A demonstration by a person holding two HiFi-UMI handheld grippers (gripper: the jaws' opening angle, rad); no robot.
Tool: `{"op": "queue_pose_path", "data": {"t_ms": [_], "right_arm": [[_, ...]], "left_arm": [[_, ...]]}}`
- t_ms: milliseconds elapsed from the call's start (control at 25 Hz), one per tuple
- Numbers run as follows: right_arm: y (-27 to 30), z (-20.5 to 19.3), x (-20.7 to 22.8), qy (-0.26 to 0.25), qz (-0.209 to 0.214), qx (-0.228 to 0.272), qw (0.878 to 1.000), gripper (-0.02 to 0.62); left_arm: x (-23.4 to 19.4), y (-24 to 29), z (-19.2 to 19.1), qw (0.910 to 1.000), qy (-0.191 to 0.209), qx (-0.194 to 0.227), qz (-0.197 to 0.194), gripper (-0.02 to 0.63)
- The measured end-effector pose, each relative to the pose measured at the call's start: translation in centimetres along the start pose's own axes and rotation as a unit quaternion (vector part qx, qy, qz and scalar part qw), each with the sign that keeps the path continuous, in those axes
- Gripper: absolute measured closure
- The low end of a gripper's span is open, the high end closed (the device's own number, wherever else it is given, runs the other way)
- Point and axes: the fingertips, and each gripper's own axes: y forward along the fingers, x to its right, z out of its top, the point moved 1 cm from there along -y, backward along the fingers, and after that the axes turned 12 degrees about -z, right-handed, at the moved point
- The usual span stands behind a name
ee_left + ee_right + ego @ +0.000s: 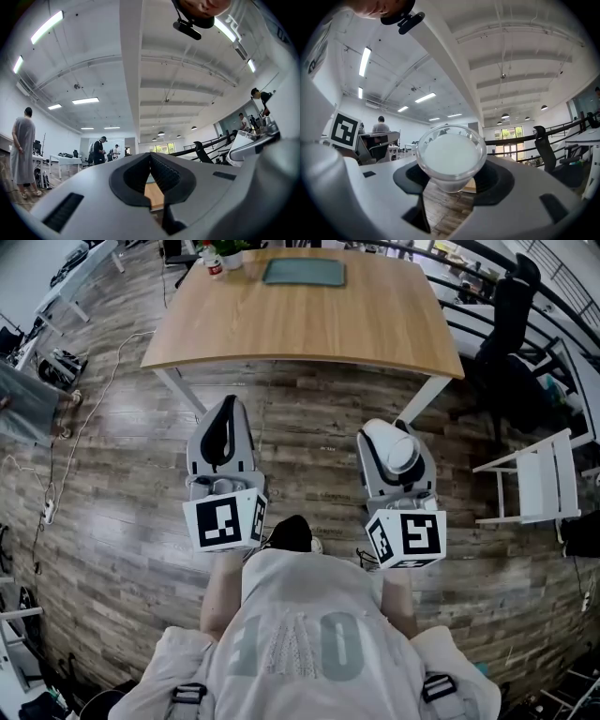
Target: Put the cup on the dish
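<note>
A clear cup with a milky white inside (450, 152) sits between the jaws of my right gripper (451, 182), whose dark pads press on its sides. From the head view the cup (403, 454) shows as a white round in the right gripper (396, 432), held above the wood floor near the table's front edge. My left gripper (228, 404) hangs level with it on the left, its jaws (150, 155) closed together with nothing in them. A grey-green rectangular dish (303, 273) lies at the far middle of the wooden table (309, 329).
A bottle (215, 262) and a potted plant (230, 253) stand at the table's far left corner. A white chair (539, 479) is on the right and a black office chair (511, 301) is behind it. A cable (89, 418) runs over the floor at the left.
</note>
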Motion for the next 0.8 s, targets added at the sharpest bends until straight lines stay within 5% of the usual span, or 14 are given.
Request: {"op": "queue_pose_path", "data": {"t_ms": [440,800], "right_arm": [[5.0,-1.6,0.6,-0.002,0.010,-0.016,1.000,0.334],[14.8,-0.6,1.5,-0.026,-0.007,-0.008,1.000,0.334]], "left_arm": [[-3.0,4.8,-3.9,0.9995,-0.031,-0.013,-0.001,0.597],[-8.6,14.2,-7.2,0.9982,-0.057,-0.006,-0.013,0.597]]}}
